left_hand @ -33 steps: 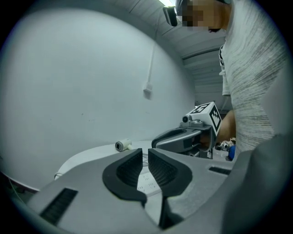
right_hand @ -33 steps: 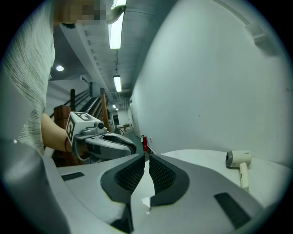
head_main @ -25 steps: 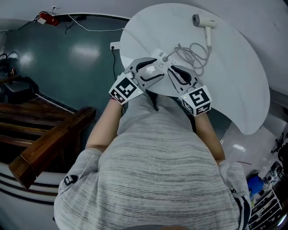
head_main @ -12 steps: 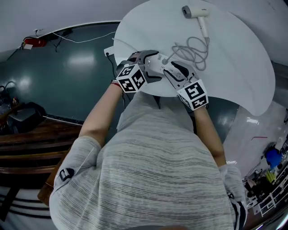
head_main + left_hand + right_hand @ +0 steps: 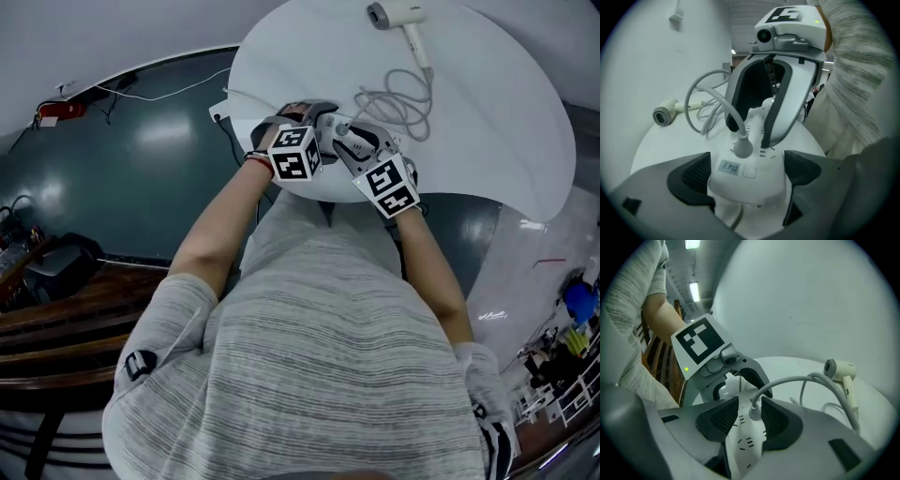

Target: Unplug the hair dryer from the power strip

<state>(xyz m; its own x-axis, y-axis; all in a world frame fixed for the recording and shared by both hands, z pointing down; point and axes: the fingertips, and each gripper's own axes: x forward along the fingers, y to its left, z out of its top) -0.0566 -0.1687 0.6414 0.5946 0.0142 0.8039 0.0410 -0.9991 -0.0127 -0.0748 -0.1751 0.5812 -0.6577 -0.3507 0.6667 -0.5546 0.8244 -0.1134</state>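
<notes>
As both jaws have just opened, left gripper (image 5: 749, 177) straddles the power strip (image 5: 740, 185) at the table (image 5: 506, 122) edge nearest me, right gripper (image 5: 750, 420) flanks the plug (image 5: 754, 412) untouched; open tabletop beyond.

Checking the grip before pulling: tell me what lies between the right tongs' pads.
The dryer's plug, seated in the power strip, stands between the pads of the right tongs, which have just been opening; the right gripper view shows it.

White hair dryer (image 5: 396, 15) lies on its side far across the round white table (image 5: 506, 141); its looped grey cord (image 5: 401, 97) ends in a plug (image 5: 742, 147) seated in the white power strip (image 5: 749, 183)
</notes>
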